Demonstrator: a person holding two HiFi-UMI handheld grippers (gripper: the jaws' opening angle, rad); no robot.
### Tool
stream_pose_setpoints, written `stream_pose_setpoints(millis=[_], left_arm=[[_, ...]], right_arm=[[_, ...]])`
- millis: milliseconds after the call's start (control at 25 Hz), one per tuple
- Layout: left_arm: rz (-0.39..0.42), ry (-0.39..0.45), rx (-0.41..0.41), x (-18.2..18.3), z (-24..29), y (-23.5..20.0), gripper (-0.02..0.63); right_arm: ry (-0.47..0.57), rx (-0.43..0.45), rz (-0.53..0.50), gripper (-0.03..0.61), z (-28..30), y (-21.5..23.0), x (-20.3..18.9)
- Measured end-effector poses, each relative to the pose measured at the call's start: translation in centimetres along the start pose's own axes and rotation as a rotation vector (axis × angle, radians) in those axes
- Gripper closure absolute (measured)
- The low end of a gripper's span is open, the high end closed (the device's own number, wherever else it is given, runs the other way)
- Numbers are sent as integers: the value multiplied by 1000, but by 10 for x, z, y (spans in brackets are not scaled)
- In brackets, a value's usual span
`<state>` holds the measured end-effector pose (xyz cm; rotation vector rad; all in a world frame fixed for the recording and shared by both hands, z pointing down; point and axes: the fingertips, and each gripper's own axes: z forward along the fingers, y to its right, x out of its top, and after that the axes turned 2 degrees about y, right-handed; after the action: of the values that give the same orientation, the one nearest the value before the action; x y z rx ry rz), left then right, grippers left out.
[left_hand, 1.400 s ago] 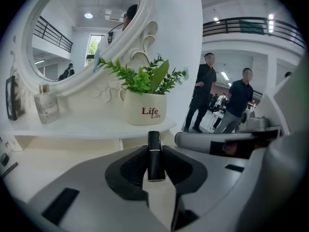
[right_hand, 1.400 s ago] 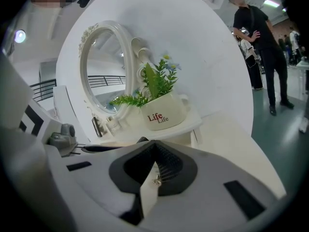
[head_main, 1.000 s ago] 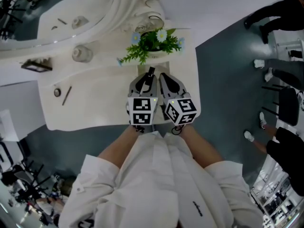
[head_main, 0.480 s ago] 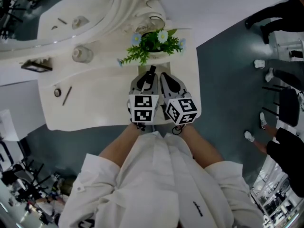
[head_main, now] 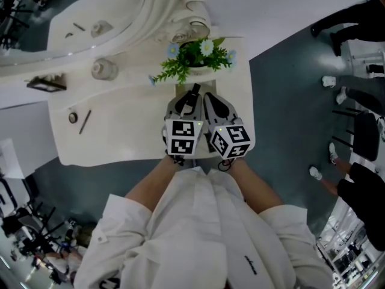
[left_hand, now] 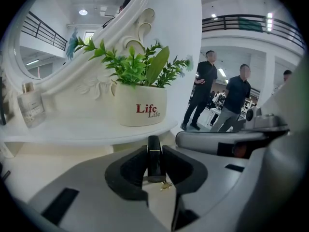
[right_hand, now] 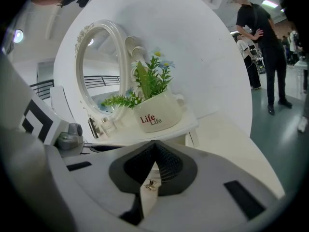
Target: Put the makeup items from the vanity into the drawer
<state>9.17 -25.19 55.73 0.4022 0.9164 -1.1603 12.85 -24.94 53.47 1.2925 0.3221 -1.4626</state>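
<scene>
Barely anything is changing across the last second. Our left claw (head_main: 191, 96) is only creeping a touch farther toward the plant pot (head_main: 191, 65), and its jaws are staying clamped on the lipstick (left_hand: 154, 157). Our right claw (head_main: 208, 97) is sitting just beside it on the right, unmoved, with its jaws pressed together and nothing between them.

For the task, we are reading this as a pause in the carry. One makeup item is already picked up and is being held over the right part of the tabletop (head_main: 120, 138), just in front of the plant pot and not yet put away. We are not making out the drawer clearly in any view, so we are only guessing that it lies under the small shelf ahead.

The lipstick is showing as a slim, glossy black tube with a thin pale band near its far end. It is lying along the line of the jaws and poking out past their tips. Farther left, a small round pot (head_main: 73, 117), a thin stick (head_main: 85, 120) and a glass bottle (head_main: 104, 68) are still waiting.
</scene>
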Motion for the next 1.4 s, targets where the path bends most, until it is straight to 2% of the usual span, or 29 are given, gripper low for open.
stream_pose_setpoints(millis=[360, 480, 640, 760, 840, 960, 1080, 1200, 1400], left_arm=[[-12, 6, -15, 1, 2, -1, 497], [-16, 25, -28, 5, -1, 1, 446], [-12, 33, -28, 7, -3, -1, 439], [-6, 20, 13, 5, -6, -9, 443], [5, 7, 63, 3, -8, -17, 492], [-10, 6, 106, 2, -11, -30, 494], [-40, 32, 107, 4, -16, -39, 492], [-30, 73, 80, 11, -23, -39, 421], [-4, 164, 61, 24, -47, -42, 417]], right_arm=[[6, -4, 6, 560, -2, 1, 1], [10, -7, 8, 560, -4, 0, 2], [14, -12, 8, 560, -7, 0, 3], [17, -13, 6, 560, -11, -2, 4], [18, -15, 5, 560, -13, -3, 4], [19, -16, 3, 560, -15, -3, 3], [21, -11, 0, 561, -15, -6, 3], [23, -5, -4, 560, -15, -10, 4], [40, 9, -10, 560, -20, -17, 10]])
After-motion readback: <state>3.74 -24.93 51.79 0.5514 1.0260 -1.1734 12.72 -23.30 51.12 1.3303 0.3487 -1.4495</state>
